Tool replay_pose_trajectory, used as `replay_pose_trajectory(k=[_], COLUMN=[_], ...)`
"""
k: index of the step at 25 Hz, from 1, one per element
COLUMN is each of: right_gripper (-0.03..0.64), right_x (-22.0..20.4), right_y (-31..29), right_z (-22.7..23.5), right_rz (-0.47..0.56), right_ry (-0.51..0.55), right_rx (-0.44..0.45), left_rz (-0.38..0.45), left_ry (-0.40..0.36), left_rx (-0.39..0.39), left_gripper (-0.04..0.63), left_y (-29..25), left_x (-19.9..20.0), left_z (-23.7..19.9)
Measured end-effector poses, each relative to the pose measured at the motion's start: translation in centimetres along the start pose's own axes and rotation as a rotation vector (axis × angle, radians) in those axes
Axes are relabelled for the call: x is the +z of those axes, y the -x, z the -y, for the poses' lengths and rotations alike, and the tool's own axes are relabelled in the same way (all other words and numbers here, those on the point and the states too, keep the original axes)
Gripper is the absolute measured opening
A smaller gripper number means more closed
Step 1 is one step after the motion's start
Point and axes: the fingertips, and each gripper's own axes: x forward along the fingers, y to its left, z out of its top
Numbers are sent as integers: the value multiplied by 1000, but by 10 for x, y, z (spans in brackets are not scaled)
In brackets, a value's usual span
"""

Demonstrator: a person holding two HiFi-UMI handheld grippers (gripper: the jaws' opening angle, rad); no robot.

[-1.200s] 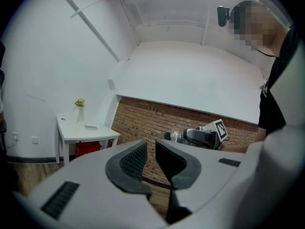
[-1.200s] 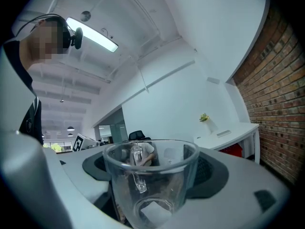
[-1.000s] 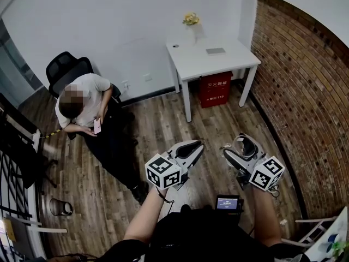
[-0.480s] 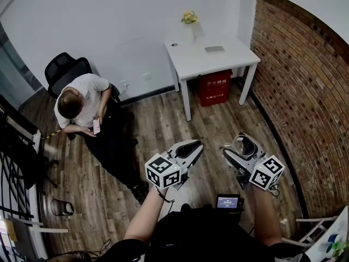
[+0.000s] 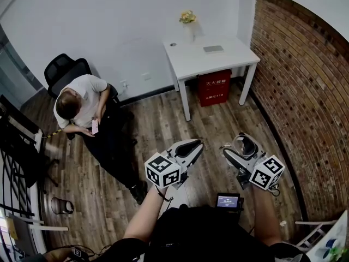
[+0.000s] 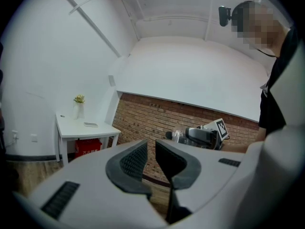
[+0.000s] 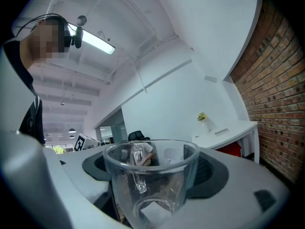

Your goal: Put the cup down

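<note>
Cup (image 7: 150, 180): clear glass, upright, its handle seen through the wall, carried in the air over the wooden floor (image 5: 163, 124). Right gripper (image 5: 243, 146): jaws stand wide, one pad against each side of the glass, so the grip looks firm and the cup rides level. Left gripper (image 6: 151, 159): jaws drawn almost together, only a slit between the ribbed pads, nothing in them; it is held out beside the right one, idle. White table (image 5: 210, 56): against the far wall, well apart from both grippers, top mostly bare save a small vase and a flat object. Seated person (image 5: 82, 105) off to the left, not involved. Progress, judged: the putting down has not begun; the cup is held well clear of any surface. Left to do: bring it over a surface, probably that table, lower it until the base rests flat, then open the right jaws and draw back without tipping the glass
</note>
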Motion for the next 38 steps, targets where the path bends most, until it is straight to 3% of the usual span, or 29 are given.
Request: replay_pose_trajectory(k=[13, 20, 27, 38], right_gripper=[434, 434, 434, 434], right_x=[-7, -9, 5, 48], right_y=[20, -2, -44, -171], right_z=[53, 81, 136, 226], right_rz=[-2, -8, -12, 10], right_ry=[-53, -68, -64, -66], right_rx=[-10, -34, -105, -188], left_rz=[-13, -32, -18, -32], left_ry=[23, 42, 55, 55], left_rx=[58, 25, -12, -74], left_gripper=[46, 46, 46, 46], left_y=[-37, -64, -108, -176], left_x=[-8, -11, 11, 63], left_z=[-12, -42, -112, -259])
